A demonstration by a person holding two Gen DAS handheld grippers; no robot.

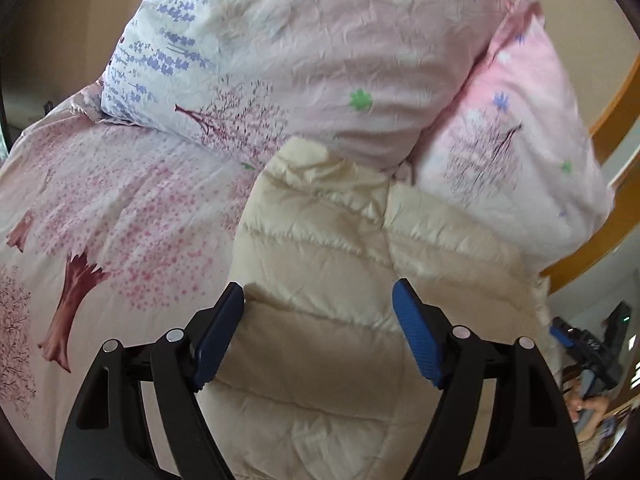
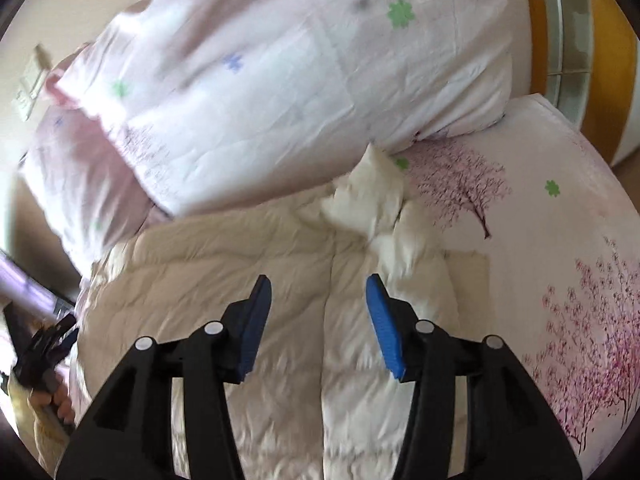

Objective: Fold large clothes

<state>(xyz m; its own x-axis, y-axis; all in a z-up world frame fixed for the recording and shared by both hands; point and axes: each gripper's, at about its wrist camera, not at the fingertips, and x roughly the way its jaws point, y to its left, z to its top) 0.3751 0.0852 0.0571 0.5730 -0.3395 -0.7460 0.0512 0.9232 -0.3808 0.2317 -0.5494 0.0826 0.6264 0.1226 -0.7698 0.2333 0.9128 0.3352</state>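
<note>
A cream quilted puffer jacket (image 1: 340, 248) lies on a bed with a pink cherry-tree sheet (image 1: 120, 208). My left gripper (image 1: 318, 300) is open and empty, just above the jacket's near part. In the right wrist view the same jacket (image 2: 224, 264) lies flat with a bunched white collar or hood (image 2: 372, 204) at its far end. My right gripper (image 2: 318, 296) is open and empty above the jacket's middle seam. The other gripper shows small at the far right of the left wrist view (image 1: 588, 348) and at the left edge of the right wrist view (image 2: 44, 344).
Two large floral pillows or a folded quilt (image 1: 320, 48) lean at the jacket's far end; they also show in the right wrist view (image 2: 280, 80). A wooden bed frame (image 1: 616, 108) and a window (image 2: 568, 32) lie beyond. Sheet (image 2: 560, 240) shows right of the jacket.
</note>
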